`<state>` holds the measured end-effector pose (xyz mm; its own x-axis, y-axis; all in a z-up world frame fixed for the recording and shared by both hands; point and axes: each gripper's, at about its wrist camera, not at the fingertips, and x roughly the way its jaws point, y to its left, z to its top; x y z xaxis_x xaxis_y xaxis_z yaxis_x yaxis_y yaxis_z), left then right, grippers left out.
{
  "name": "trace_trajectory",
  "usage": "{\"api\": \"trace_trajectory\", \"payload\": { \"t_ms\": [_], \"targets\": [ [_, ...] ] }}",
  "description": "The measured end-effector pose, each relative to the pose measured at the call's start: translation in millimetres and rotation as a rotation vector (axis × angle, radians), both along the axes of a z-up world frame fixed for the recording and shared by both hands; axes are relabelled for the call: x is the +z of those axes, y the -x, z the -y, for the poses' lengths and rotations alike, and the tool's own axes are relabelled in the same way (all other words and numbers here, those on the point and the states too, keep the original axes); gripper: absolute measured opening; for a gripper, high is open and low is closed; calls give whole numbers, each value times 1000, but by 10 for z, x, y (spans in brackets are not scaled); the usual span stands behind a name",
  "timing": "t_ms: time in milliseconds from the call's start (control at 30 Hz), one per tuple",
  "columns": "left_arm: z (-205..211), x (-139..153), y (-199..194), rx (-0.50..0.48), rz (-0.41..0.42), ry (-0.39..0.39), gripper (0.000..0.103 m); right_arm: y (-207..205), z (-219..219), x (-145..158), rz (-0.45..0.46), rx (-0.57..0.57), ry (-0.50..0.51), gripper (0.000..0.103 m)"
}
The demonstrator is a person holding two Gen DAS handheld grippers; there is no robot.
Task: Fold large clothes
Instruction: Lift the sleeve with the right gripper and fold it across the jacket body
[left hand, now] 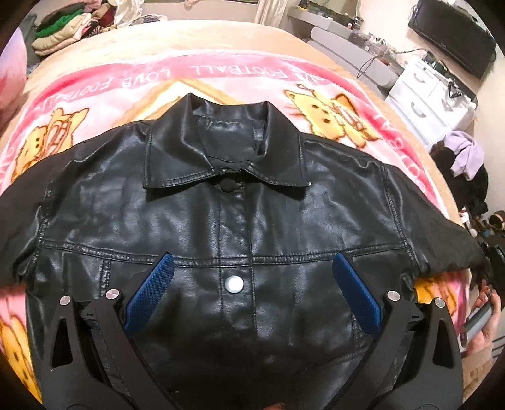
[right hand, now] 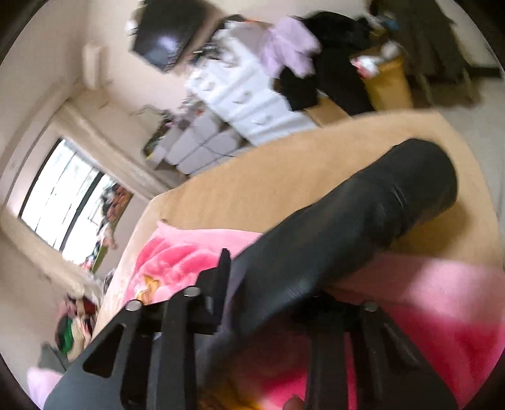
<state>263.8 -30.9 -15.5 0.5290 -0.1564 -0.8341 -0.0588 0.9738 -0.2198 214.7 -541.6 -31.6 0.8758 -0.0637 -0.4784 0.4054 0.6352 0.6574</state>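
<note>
A black leather jacket (left hand: pixel 221 205) lies front up and buttoned on a pink cartoon blanket (left hand: pixel 126 85), collar toward the far side. My left gripper (left hand: pixel 252 268) hovers over its chest, jaws wide apart, blue pads (left hand: pixel 151 296) clear of the leather and nothing between them. In the blurred right wrist view, the jacket's right sleeve (right hand: pixel 363 214) runs out from between the fingers of my right gripper (right hand: pixel 274 284), which is shut on it. The sleeve sits raised above the blanket (right hand: pixel 442 299), cuff pointing away. One finger is hidden behind the sleeve.
A beige bed cover (left hand: pixel 221 34) lies under the blanket. A pile of clothes (left hand: pixel 63 28) sits at the far left corner. White drawers (left hand: pixel 423 91) and dark and lilac garments (left hand: pixel 464 154) stand beyond the right edge. A person's hand (left hand: pixel 486 315) shows at the right.
</note>
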Motion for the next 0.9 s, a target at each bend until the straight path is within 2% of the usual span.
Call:
{"api": "trace_trajectory", "payload": {
  "t_ms": [200,467,600,700,900],
  "targets": [
    [-185,96,24,-1,21,62,94,-328,-428,641,87,192,189,18],
    [-422,291,54,21,49,136,94,-641,-1467,1322,211,435,393,12],
    [-574,455,101,33,79,163,94,-714,-2043,1537,278,551,452,12],
    [-713,571,148,57,99,175,94,-756,-2399,1614,325,641,450,12],
    [-1112,781,319,110,169,273,94,-725,-3333,1625,401,863,548,12]
  ]
}}
